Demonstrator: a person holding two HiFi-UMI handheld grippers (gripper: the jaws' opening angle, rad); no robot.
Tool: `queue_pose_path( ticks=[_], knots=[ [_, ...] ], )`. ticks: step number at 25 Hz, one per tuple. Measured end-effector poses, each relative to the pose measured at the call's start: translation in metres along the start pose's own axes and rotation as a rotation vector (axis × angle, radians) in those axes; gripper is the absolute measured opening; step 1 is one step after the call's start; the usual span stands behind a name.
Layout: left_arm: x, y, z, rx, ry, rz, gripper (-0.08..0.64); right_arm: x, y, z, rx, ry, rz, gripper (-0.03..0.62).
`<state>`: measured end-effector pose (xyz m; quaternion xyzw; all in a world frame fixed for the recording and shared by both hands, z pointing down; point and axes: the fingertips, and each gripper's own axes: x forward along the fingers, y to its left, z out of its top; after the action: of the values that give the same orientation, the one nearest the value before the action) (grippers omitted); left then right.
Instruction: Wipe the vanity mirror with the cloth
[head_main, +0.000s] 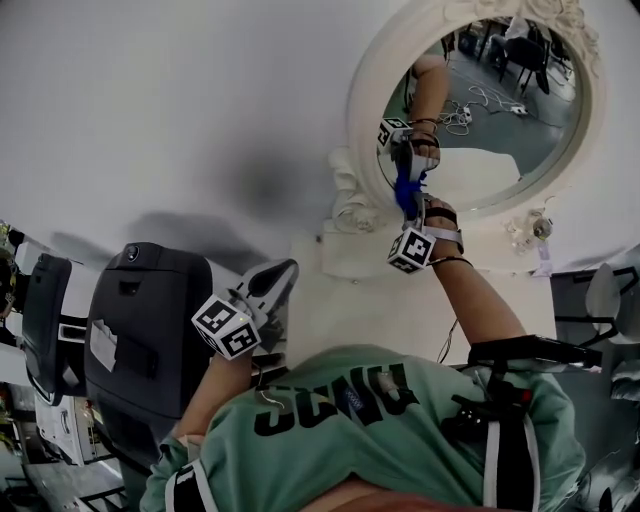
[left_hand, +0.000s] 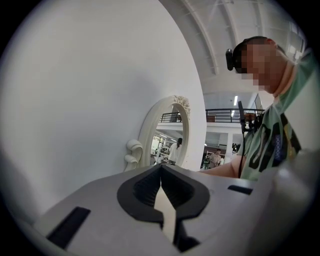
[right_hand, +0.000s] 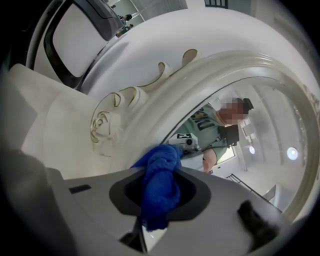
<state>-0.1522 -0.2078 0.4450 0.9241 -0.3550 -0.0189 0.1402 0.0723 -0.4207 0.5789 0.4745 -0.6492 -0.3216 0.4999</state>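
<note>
Here right tool (head_main: 408, 200) clamps cloth (right_hand: 159, 187) at mirror (head_main: 495, 110) rim; left tool (left_hand: 161, 175) closed, empty.

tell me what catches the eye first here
The big oval mirror, ornate and white-rimmed, sits upper right in the head view against a plain white wall. Next comes the bright blue cloth, pinched in the right gripper and held up to the mirror's lower left edge. The left gripper hangs low, shut on nothing.
</note>
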Motion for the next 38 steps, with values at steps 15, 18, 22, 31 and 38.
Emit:
queue_pose_path(
  ticks=[15, 18, 22, 31, 38],
  knots=[
    [-0.014, -0.009, 0.012, 0.001, -0.089, -0.028, 0.012, -0.121, -0.235, 0.046, 0.270, -0.226, -0.208, 0.077],
    [-0.018, -0.006, 0.013, -0.008, -0.099, -0.026, 0.012, -0.155, -0.321, 0.065, 0.252, -0.269, -0.347, 0.078],
    [-0.019, -0.007, 0.014, -0.011, -0.110, -0.037, 0.012, -0.168, -0.381, 0.079, 0.220, -0.255, -0.436, 0.078],
    [-0.021, -0.002, 0.013, -0.024, -0.117, -0.045, 0.012, -0.144, -0.397, 0.083, 0.211, -0.181, -0.443, 0.080],
    [-0.004, -0.007, 0.008, -0.051, -0.097, -0.080, 0.012, -0.139, -0.383, 0.083, 0.094, -0.129, -0.466, 0.075]
  ],
)
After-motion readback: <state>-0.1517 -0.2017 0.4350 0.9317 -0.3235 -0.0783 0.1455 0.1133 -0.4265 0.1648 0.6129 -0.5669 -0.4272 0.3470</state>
